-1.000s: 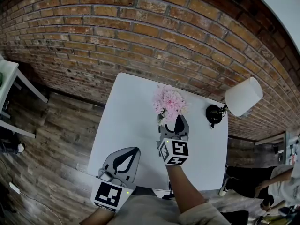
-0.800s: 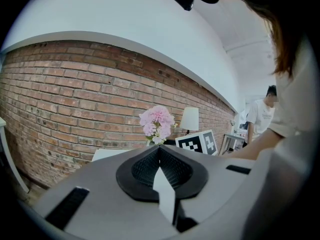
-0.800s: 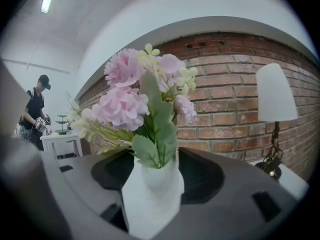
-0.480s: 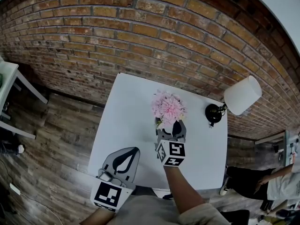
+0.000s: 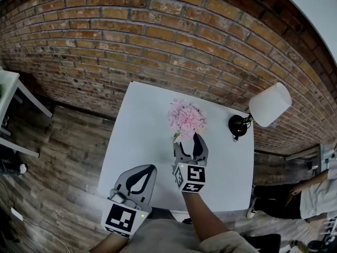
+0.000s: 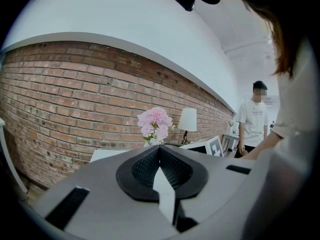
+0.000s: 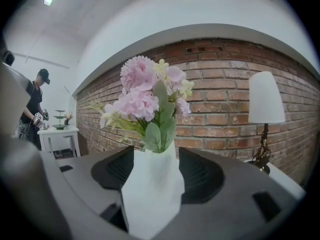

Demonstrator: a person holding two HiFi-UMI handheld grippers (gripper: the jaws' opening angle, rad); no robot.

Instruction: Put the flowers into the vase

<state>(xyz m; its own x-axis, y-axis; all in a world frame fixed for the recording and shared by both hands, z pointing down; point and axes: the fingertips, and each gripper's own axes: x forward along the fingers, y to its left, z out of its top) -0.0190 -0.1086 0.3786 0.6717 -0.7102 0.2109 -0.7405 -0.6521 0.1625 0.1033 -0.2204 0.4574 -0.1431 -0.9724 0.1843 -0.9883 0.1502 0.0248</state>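
Pink flowers (image 5: pixel 185 117) stand in a white vase (image 7: pixel 152 189) on the white table (image 5: pixel 142 125). From the head view the blooms hide most of the vase. My right gripper (image 5: pixel 188 141) sits just on the near side of the vase. Its jaws have just been opening; they are open, the vase's body shows in the gap (image 7: pixel 155 156), and the pads do not press on it. My left gripper (image 5: pixel 149 167) hovers over the table's near-left edge, shut and empty. Far ahead of its closed jaws (image 6: pixel 160 149) I see the flowers (image 6: pixel 155 121).
A table lamp (image 5: pixel 269 104) with a white shade and a black base (image 5: pixel 237 126) stands at the table's right side. A brick wall (image 5: pixel 158 41) runs behind the table. A person (image 5: pixel 316 194) is at the lower right, and a pale side table (image 5: pixel 8 88) at the far left.
My right gripper has drawn back toward me and a little down, away from the blooms. The left gripper has stayed put.
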